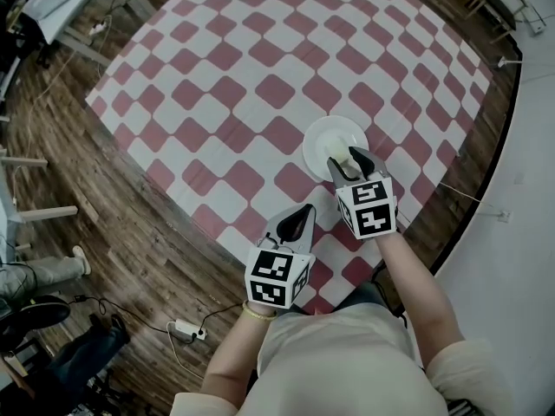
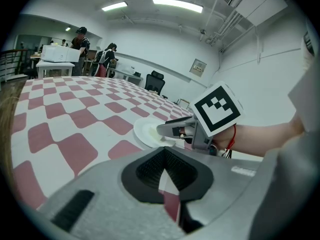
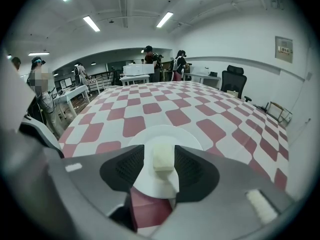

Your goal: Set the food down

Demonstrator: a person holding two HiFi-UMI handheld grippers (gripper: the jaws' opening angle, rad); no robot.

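White plate (image 3: pixel 165 133): food block (image 3: pixel 163 160) | right tool (image 3: pixel 160 153): spread around block | left tool (image 2: pixel 163 154): pressed together | lettering (image 2: pixel 245 170) blurred

Cream short-sleeved top (image 1: pixel 334 358); gold bangle (image 1: pixel 257 312) on left wrist, red cord (image 2: pixel 233 136) on right. Grey left gripper (image 1: pixel 296 224) and right gripper (image 1: pixel 357 165) bear black-and-white marker cubes (image 1: pixel 277 276).

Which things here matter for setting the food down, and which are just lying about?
In the job: food block, lying on the white plate; right gripper, open over it.
Lying about: power strip on the floor; office chair; left gripper, shut and empty.
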